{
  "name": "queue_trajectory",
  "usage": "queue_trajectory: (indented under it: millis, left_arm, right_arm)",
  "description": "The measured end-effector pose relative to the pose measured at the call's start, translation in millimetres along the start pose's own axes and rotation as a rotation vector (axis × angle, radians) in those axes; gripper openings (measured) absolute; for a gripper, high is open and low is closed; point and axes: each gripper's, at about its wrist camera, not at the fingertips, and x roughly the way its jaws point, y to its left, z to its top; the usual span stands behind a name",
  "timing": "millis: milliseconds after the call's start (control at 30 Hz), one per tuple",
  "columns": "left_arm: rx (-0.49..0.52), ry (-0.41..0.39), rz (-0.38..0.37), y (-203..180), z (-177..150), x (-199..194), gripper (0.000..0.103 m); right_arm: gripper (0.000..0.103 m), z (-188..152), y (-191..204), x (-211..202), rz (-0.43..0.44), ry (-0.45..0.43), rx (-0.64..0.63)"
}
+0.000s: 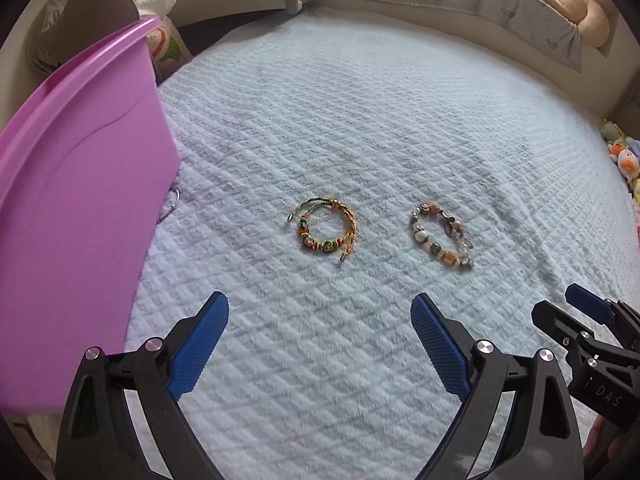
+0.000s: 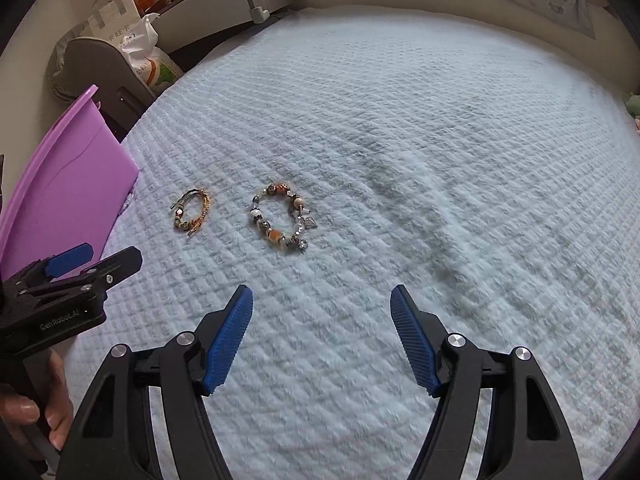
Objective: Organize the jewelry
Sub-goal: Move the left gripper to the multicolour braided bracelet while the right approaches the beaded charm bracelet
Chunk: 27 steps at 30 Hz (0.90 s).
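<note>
A woven orange, green and gold bracelet (image 1: 324, 226) (image 2: 192, 213) lies on the pale blue quilted blanket (image 1: 360, 120). To its right lies a beaded bracelet with orange, white and silver charms (image 1: 440, 236) (image 2: 282, 218). My left gripper (image 1: 320, 312) is open and empty, just short of the woven bracelet. My right gripper (image 2: 322, 304) is open and empty, short of the beaded bracelet and a little to its right. Each gripper shows at the edge of the other's view, the right one (image 1: 576, 312) and the left one (image 2: 80, 260).
A purple plastic bin (image 1: 80, 200) (image 2: 60, 192) stands on the blanket at the left, with a small metal ring (image 1: 170, 204) at its foot. Bags (image 2: 132, 44) and a shelf lie beyond the far left edge. Soft toys (image 1: 624, 156) sit at the right.
</note>
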Motion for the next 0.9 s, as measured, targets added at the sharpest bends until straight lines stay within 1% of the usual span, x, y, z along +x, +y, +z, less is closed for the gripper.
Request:
queue_trajectory:
  millis: [100,267,467,600,767,900]
  left_arm:
    - [0.006,-0.026,0.0,2.6,0.6,24.2,0.091]
    - [0.003,-0.045,-0.006,9.0,0.5,55.9,0.091]
    - [-0.005,-0.049,-0.018,16.1,3.2,78.1,0.091]
    - [0.012,-0.058,-0.011,12.6,5.6,85.3,0.091]
    - [0.012,-0.064,-0.014,10.1,12.0,94.8,0.092]
    - [0.024,-0.076,-0.011,7.3,20.9,99.6,0.093]
  right_arm:
    - [0.068,6.1,4.9,26.2,-0.008,-0.021,0.006]
    - [0.068,8.9,13.3,61.4,-0.011,-0.035,0.007]
    - [0.068,13.3,24.7,75.6,-0.024,-0.066,-0.044]
    - [0.068,17.4,29.2,83.9,-0.046,-0.075,-0.075]
    - [0.068,22.5,27.9,94.3,-0.035,-0.077,-0.055]
    - [0.068,24.3,31.7,98.0,-0.055,-0.09,-0.082]
